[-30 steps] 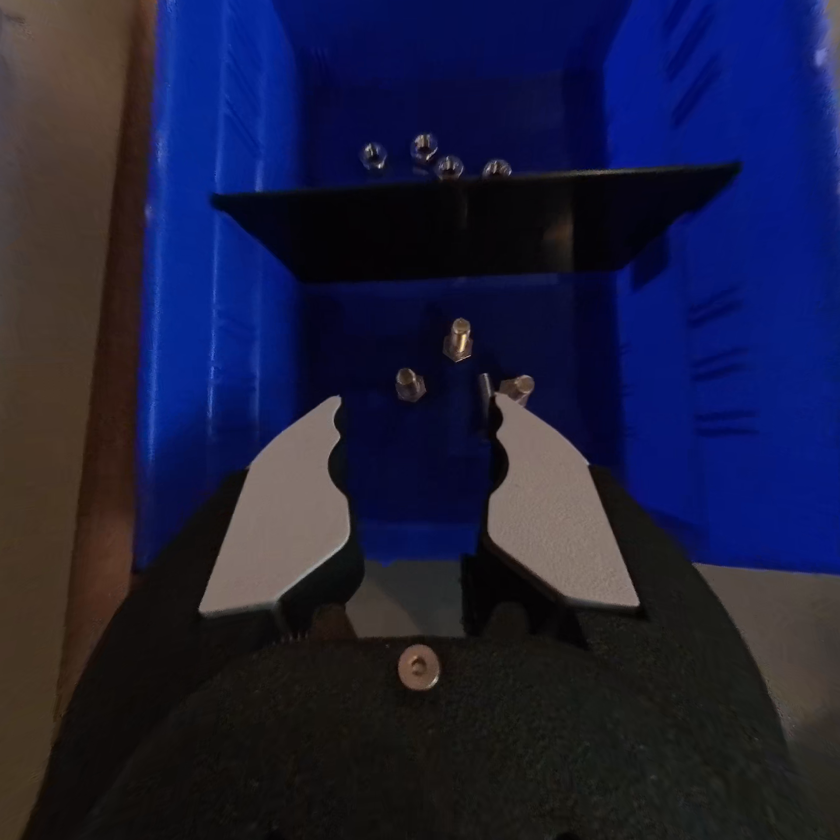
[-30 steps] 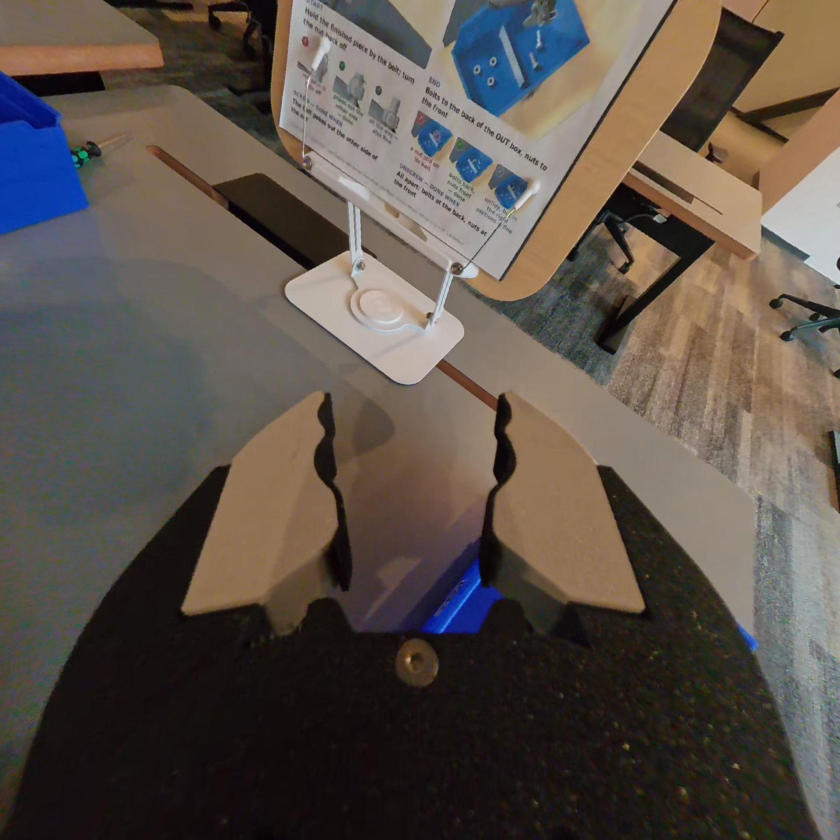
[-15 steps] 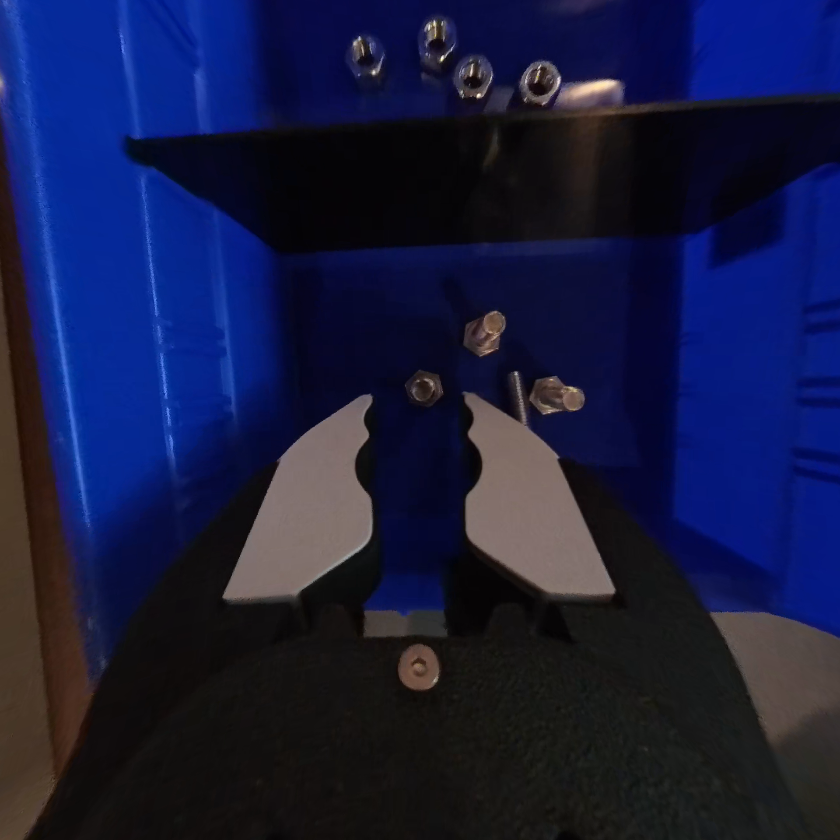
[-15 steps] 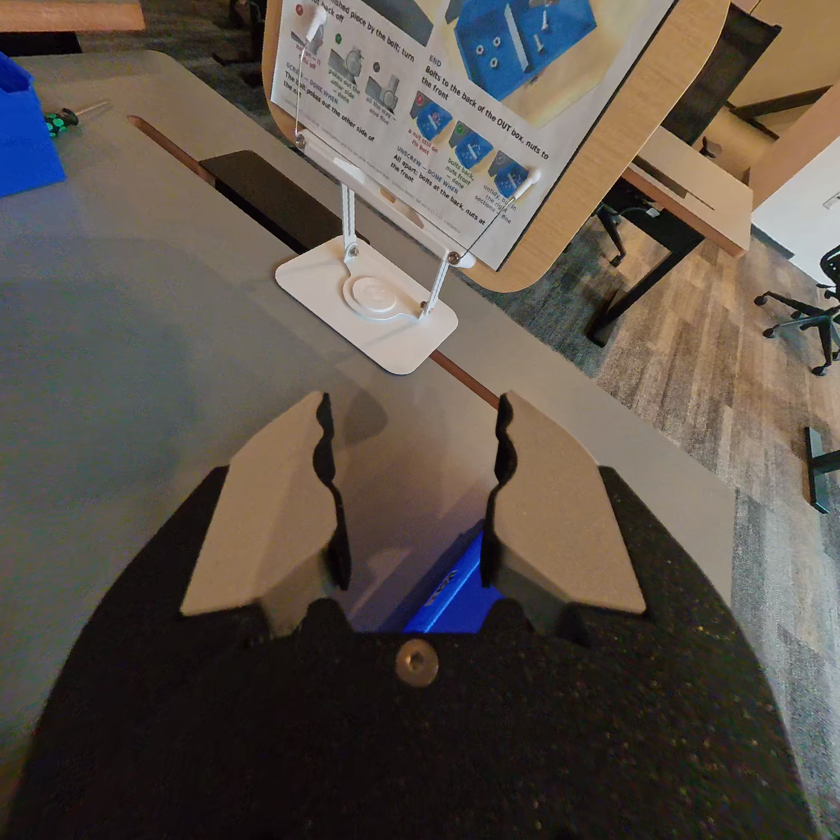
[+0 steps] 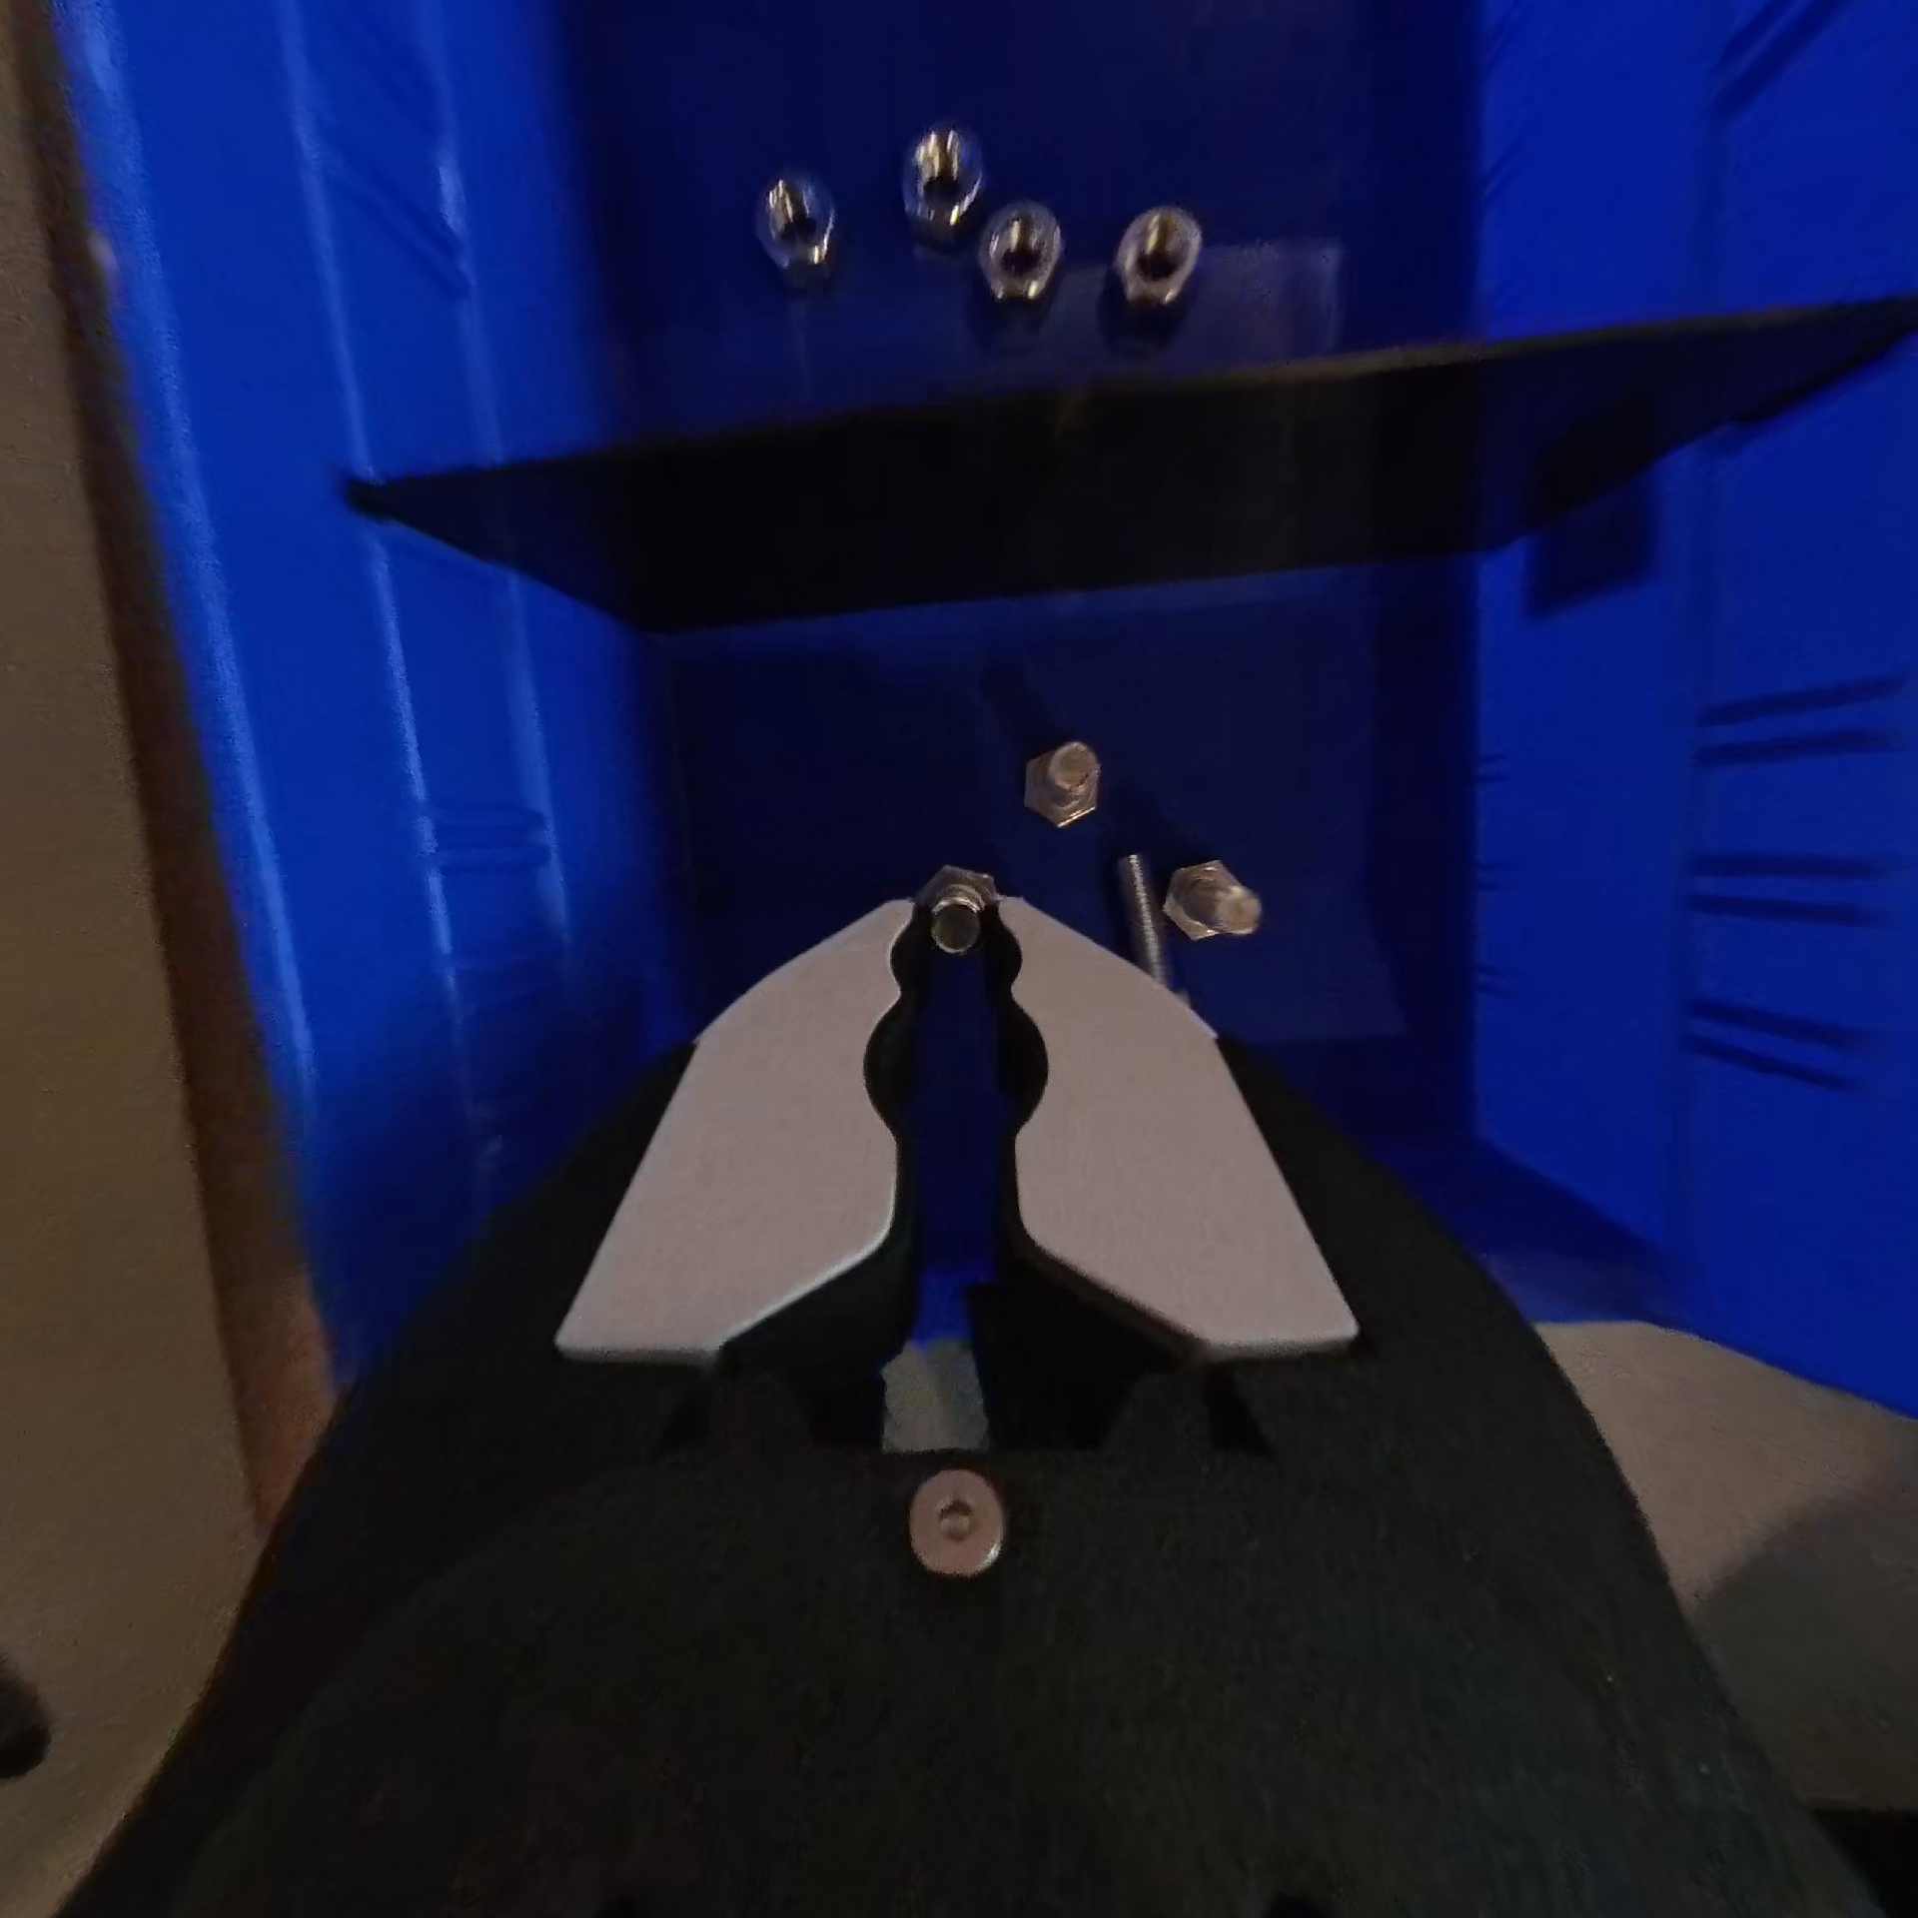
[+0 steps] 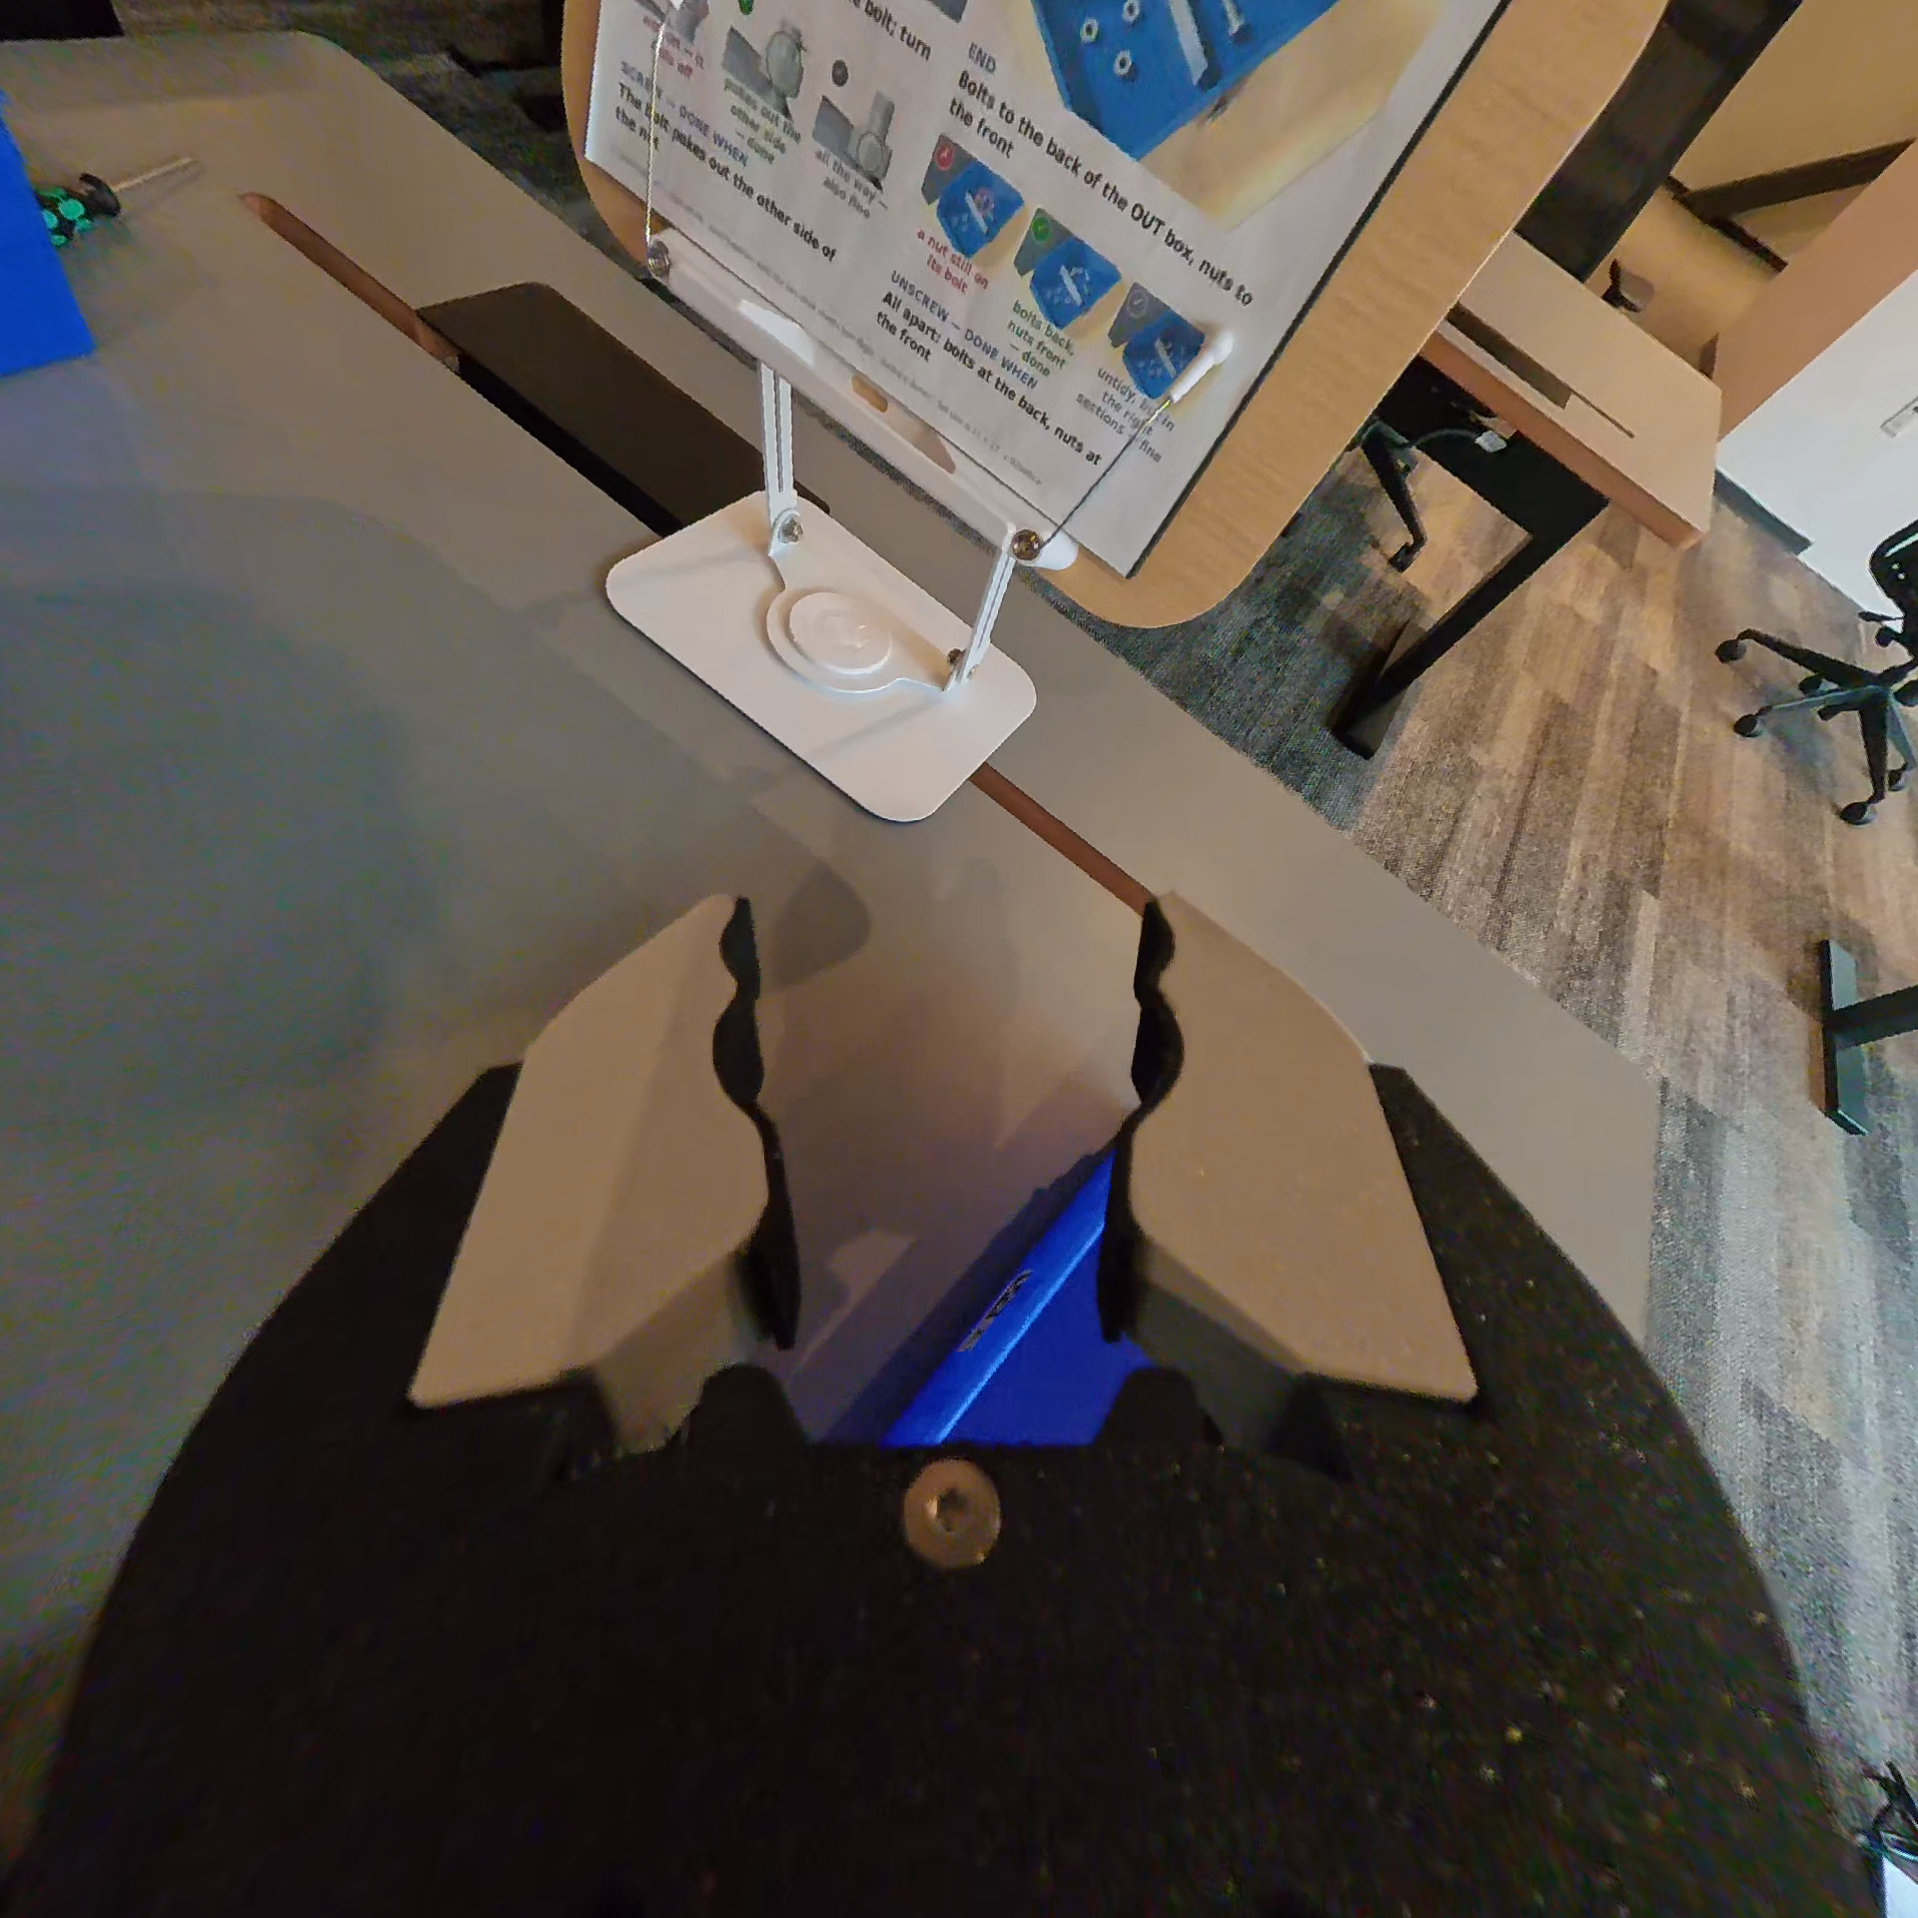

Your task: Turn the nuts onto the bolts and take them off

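Note:
In the left wrist view a blue bin (image 5: pixel 415 727) is split by a black divider (image 5: pixel 1038 519). Several steel nuts (image 5: pixel 1022 249) lie in the far section. The near section holds steel bolts: one upright (image 5: pixel 1061 784), one tipped over (image 5: pixel 1209 901), one thin shank lying flat (image 5: pixel 1136 919). My left gripper (image 5: pixel 957 919) is down in the near section, its tips closed on the shank of an upright bolt (image 5: pixel 957 913). My right gripper (image 6: pixel 944 934) is open and empty above the grey table (image 6: pixel 311 727), with a blue bin corner (image 6: pixel 1017 1339) below it.
A white stand (image 6: pixel 830 654) holds an instruction sheet (image 6: pixel 986 208) on a wooden board at the table's far edge. A green-handled screwdriver (image 6: pixel 83 197) and another blue bin (image 6: pixel 31 291) sit at far left. Office chairs and desks stand on the floor to the right. About 65 cm separates my left fingertips from my right.
My left gripper has moved down into the near section and narrowed from wide open until its tips close on the upright bolt. My right gripper has drifted slightly and stayed open.

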`<state>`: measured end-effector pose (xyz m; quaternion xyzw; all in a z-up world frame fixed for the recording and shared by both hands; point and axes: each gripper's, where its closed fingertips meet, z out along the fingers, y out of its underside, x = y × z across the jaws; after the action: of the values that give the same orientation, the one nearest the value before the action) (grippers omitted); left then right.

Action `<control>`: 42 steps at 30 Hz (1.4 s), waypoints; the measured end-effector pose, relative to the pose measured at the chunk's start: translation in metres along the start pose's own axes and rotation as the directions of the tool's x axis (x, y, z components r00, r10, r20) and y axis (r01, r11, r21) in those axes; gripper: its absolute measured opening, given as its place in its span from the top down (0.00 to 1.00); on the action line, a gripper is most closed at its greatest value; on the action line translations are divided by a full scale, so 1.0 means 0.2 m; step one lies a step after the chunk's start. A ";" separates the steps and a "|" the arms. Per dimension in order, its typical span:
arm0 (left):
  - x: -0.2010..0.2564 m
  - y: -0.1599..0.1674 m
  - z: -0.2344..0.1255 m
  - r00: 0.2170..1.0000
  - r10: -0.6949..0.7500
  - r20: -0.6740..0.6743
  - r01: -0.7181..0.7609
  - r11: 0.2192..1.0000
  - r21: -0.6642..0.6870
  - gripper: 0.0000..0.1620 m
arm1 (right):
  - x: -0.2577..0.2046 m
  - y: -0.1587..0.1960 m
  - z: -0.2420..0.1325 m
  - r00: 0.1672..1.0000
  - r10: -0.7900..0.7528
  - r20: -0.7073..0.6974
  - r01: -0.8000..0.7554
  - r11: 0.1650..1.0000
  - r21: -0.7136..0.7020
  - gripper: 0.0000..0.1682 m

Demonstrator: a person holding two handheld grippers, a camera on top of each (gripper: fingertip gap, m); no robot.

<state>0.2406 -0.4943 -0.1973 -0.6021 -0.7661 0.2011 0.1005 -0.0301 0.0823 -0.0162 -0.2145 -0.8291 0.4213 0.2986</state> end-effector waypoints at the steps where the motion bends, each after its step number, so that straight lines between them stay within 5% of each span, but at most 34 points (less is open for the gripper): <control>1: 0.01 -0.03 -0.04 1.000 0.014 0.008 -0.015 1.000 0.013 0.94 | 0.00 0.01 0.00 1.000 -0.002 0.001 0.002 1.000 -0.010 0.59; 6: 0.21 -0.21 -0.29 0.990 0.140 0.006 -0.140 0.985 0.101 0.94 | -0.01 0.03 0.01 1.000 -0.017 -0.001 0.017 0.999 -0.044 0.57; 14: 0.89 -0.40 -0.50 0.905 0.402 -0.143 -0.363 0.901 0.238 0.94 | -0.02 0.07 0.01 1.000 0.000 0.017 0.001 0.996 -0.092 0.57; 26: 1.67 -0.30 -0.27 0.729 0.617 -0.296 -0.578 0.787 0.216 0.94 | 0.01 0.12 0.00 1.000 0.011 0.014 -0.010 0.991 -0.134 0.56; 42: 1.93 -0.13 -0.03 0.668 0.668 -0.329 -0.664 0.734 0.142 0.94 | 0.02 0.14 -0.02 1.000 0.008 0.008 -0.007 0.989 -0.150 0.57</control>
<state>0.1224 -0.1273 -0.2147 -0.8653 -0.4606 0.1146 0.1610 -0.0275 0.1030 -0.0360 -0.2376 -0.8588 0.3597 0.2767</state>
